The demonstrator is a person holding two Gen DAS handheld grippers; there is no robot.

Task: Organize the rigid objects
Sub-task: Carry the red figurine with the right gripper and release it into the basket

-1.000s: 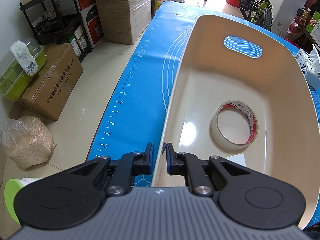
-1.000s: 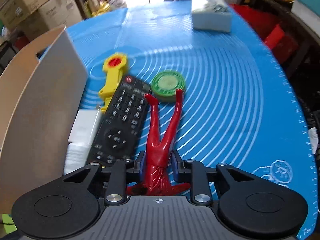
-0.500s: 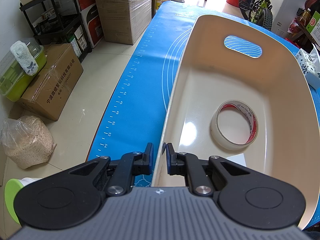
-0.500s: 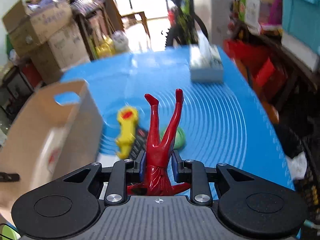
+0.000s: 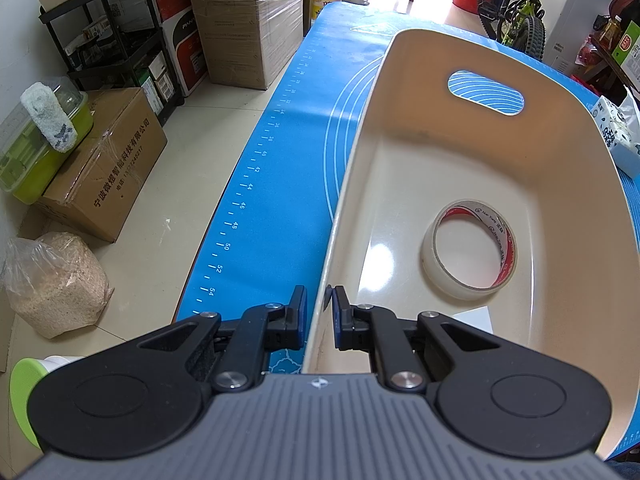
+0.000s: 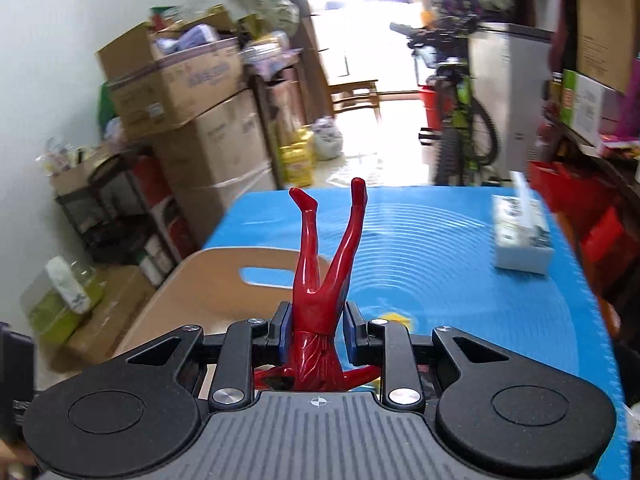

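Red plastic action figure (image 6: 320, 280) held upside down, legs up, pinched at the waist by the right gripper (image 6: 316, 334) above the blue mat (image 6: 460, 272).
Left gripper (image 5: 319, 322) clamps the near rim of the cream plastic bin (image 5: 460, 152); inside lies a clear tape roll (image 5: 470, 255). Farther off, a white tissue pack (image 6: 520, 236) sits on the mat.

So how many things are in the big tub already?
2: a tape roll lying flat on the tub floor, and a white card beside it, partly hidden by the left hand-held gripper.
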